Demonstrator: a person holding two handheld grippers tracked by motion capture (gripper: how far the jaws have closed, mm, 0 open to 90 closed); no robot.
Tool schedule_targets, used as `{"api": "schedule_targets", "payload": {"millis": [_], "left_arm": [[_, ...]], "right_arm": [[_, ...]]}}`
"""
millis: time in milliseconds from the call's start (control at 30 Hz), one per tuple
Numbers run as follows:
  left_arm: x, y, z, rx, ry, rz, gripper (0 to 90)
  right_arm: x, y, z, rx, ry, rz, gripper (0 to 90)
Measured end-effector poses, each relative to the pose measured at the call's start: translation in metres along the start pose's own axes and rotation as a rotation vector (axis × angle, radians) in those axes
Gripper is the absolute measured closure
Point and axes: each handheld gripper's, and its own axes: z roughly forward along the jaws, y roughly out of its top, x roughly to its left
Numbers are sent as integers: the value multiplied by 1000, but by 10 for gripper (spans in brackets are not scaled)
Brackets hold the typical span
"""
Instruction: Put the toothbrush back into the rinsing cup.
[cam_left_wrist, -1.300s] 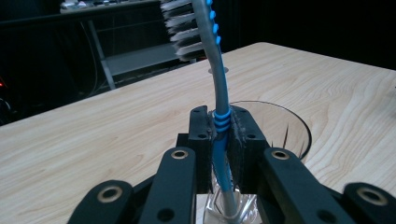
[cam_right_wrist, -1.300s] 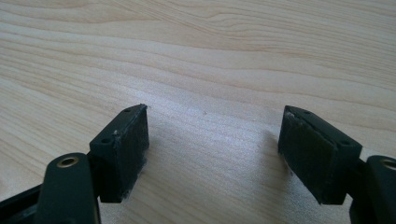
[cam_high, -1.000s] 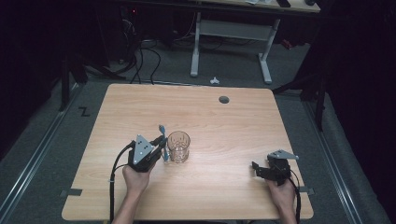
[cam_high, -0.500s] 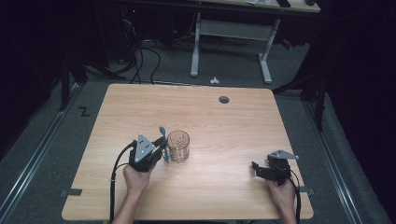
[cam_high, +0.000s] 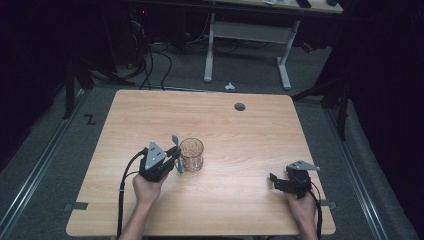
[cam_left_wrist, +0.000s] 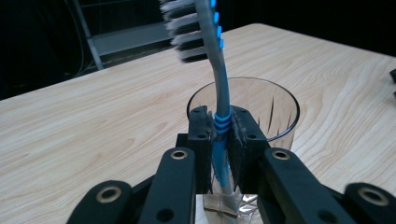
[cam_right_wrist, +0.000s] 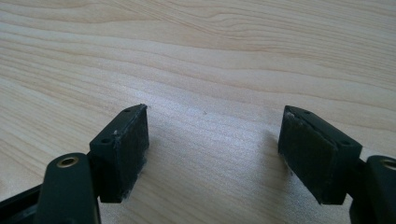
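A blue and grey toothbrush (cam_left_wrist: 219, 84) stands upright between the jaws of my left gripper (cam_left_wrist: 220, 135), which is shut on its handle just below the blue ribs. Its bristled head (cam_left_wrist: 184, 28) points up and to the left. Right behind it stands a clear drinking glass (cam_left_wrist: 261, 109). From the high view the left gripper (cam_high: 172, 159) sits just left of the glass (cam_high: 191, 154), with the toothbrush (cam_high: 176, 146) rising beside the rim. My right gripper (cam_high: 274, 179) rests near the table's front right, open, with bare wood between its pads (cam_right_wrist: 126, 140).
The wooden table (cam_high: 210, 125) has a round cable hole (cam_high: 240, 106) near its far edge. A white desk frame (cam_high: 250, 40) and loose cables (cam_high: 150, 65) stand on the floor beyond the table. Tape marks (cam_high: 76, 206) lie at the front left corner.
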Motion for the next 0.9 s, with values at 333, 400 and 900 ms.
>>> {"api": "schedule_targets", "payload": {"millis": [333, 400, 900], "left_arm": [[6, 7, 4, 43, -22, -33, 790], [7, 7, 4, 51, -33, -53, 772], [14, 6, 1, 86, -37, -134, 515]], "right_arm": [[0, 0, 0, 0, 0, 0, 247], [0, 0, 0, 0, 0, 0, 247], [0, 0, 0, 0, 0, 0, 247]]}}
